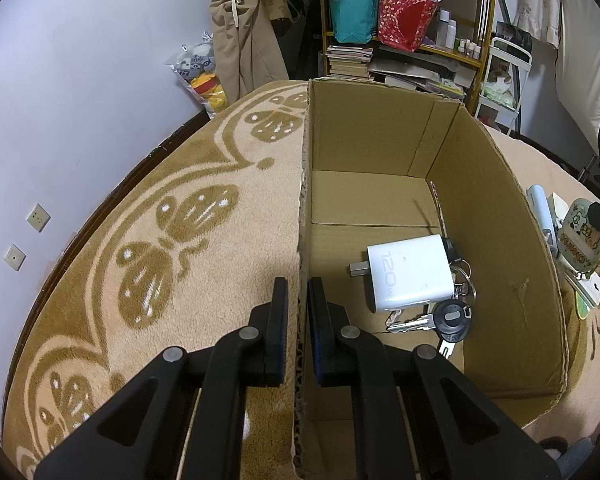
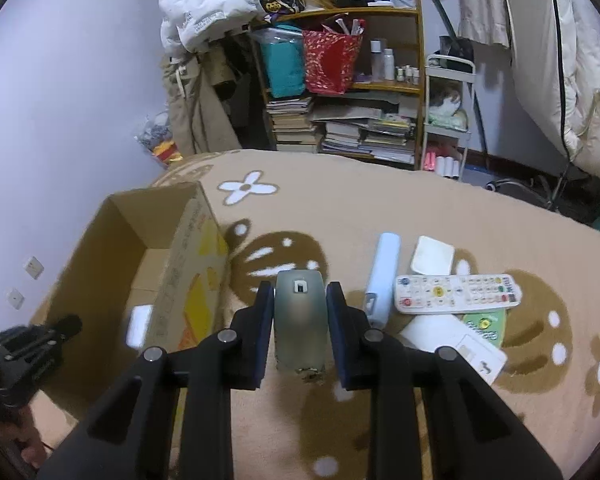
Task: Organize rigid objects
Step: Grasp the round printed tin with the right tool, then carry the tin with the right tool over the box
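Note:
An open cardboard box (image 1: 500, 208) stands on a tan patterned blanket. A white 120W charger (image 1: 408, 276) and a bunch of keys (image 1: 448, 320) lie on its floor. My left gripper (image 1: 298, 288) is shut on the box's near left wall, one finger outside and one inside. In the right wrist view the box (image 2: 188, 248) sits to the left. My right gripper (image 2: 300, 292) is shut on a flat grey-green case (image 2: 300, 320), held above the blanket just right of the box. The left wrist view shows that case's cartoon-printed face (image 1: 580, 236) past the box's right wall.
On the blanket right of the box lie a white remote (image 2: 456, 294), a pale blue tube (image 2: 384, 272), a white square pad (image 2: 432, 256), a white card (image 2: 452, 340) and a green disc (image 2: 484, 324). A crowded shelf (image 2: 340, 92) stands behind.

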{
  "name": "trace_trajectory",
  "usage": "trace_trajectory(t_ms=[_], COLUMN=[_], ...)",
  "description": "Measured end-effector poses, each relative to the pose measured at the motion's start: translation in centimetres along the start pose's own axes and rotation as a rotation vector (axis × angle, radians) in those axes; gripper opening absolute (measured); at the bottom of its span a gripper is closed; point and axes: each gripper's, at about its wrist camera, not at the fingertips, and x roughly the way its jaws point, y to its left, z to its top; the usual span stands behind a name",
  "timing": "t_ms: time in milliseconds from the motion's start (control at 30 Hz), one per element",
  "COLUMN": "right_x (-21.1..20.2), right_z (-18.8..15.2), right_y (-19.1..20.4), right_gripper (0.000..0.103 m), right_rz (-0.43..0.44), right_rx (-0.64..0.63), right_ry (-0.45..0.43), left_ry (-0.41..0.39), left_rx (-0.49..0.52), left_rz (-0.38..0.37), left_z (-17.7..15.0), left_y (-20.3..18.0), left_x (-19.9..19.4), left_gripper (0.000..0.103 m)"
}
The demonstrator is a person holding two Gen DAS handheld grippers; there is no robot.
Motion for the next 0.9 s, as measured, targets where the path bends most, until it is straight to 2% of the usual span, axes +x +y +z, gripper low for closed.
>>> trace_trajectory(t_ms=[267, 600, 767, 900], right_x=[-2.5, -7.1, -7.5, -6.4], right_z=[1.8, 5.6, 6.4, 5.7], right_y=[2.0, 7.4, 9.1, 10.0], right_gripper=[0.028, 0.028, 0.028, 0.028], right_rz=[0.073, 0.216, 0.314, 0.33], right_rx=[-0.027, -0.136, -0.12, -0.119], right_ry=[-0.075, -0.198, -0.2, -0.169], left_ry=[-0.001, -0.001, -0.001, -0.001], left_rx=[-0.001, -0.001, -0.001, -0.002], left_rz=[-0.002, -0.001, -0.002, -0.002], left_z=[0.0, 0.0, 0.0, 0.0], left_y=[0.0, 0.0, 0.0, -0.1], left_x=[0.1, 0.1, 0.1, 0.0], left_gripper=[0.01, 0.01, 0.01, 0.01])
